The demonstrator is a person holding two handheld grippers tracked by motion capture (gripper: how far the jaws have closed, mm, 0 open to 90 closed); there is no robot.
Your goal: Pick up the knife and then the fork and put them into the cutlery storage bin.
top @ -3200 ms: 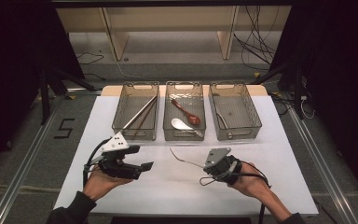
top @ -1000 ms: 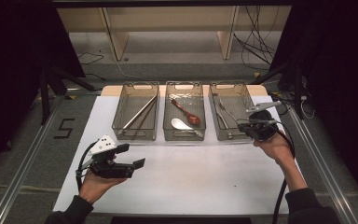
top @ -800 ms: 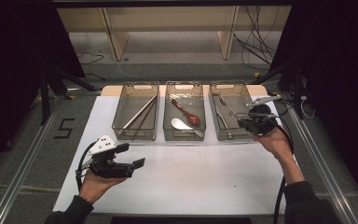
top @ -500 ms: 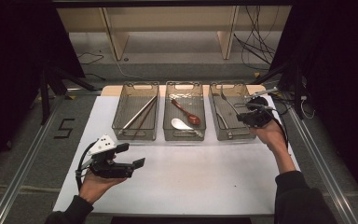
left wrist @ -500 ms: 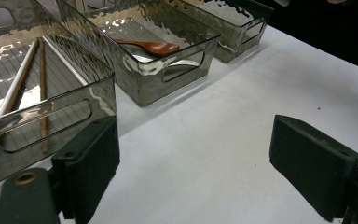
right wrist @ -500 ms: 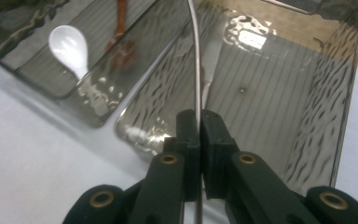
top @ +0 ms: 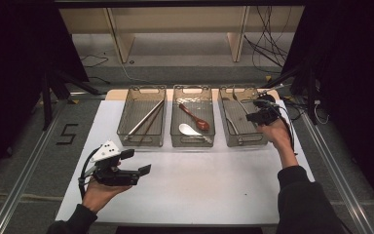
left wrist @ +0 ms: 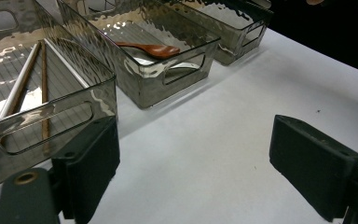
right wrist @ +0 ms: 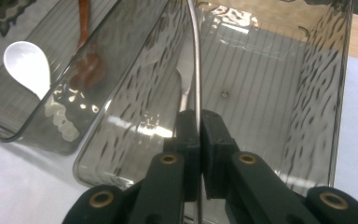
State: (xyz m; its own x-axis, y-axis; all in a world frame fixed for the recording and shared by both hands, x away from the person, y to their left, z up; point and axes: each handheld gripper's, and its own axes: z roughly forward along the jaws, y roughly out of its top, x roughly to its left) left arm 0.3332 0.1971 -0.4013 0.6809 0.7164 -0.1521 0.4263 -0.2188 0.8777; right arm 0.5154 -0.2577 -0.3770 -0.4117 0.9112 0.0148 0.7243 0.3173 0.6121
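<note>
My right gripper (top: 251, 117) (right wrist: 199, 119) is shut on the thin handle of a metal utensil (right wrist: 196, 56), which sticks out past the jaws over the right clear bin (top: 246, 143). Another metal utensil (top: 232, 123) lies in that bin. The middle bin (top: 192, 144) holds a brown wooden spoon (top: 196, 118) (right wrist: 86, 60) and a white spoon (top: 189, 129) (right wrist: 28, 65). Chopsticks (top: 145, 119) (left wrist: 43, 88) lie in the left bin (top: 121, 131). My left gripper (top: 136, 162) (left wrist: 196, 158) is held open over the white table at the front left, nothing between its jaws.
The three bins stand side by side at the far edge of the white table top (top: 199, 185). Cables (top: 292, 105) trail beside the right bin. Wooden shelving (top: 175, 24) stands beyond the table, and the floor to the left carries a "5" mark (top: 68, 134).
The right hand carried the thin utensil from the front of the table to the right bin, then a little farther back over it. The left hand stayed put.
</note>
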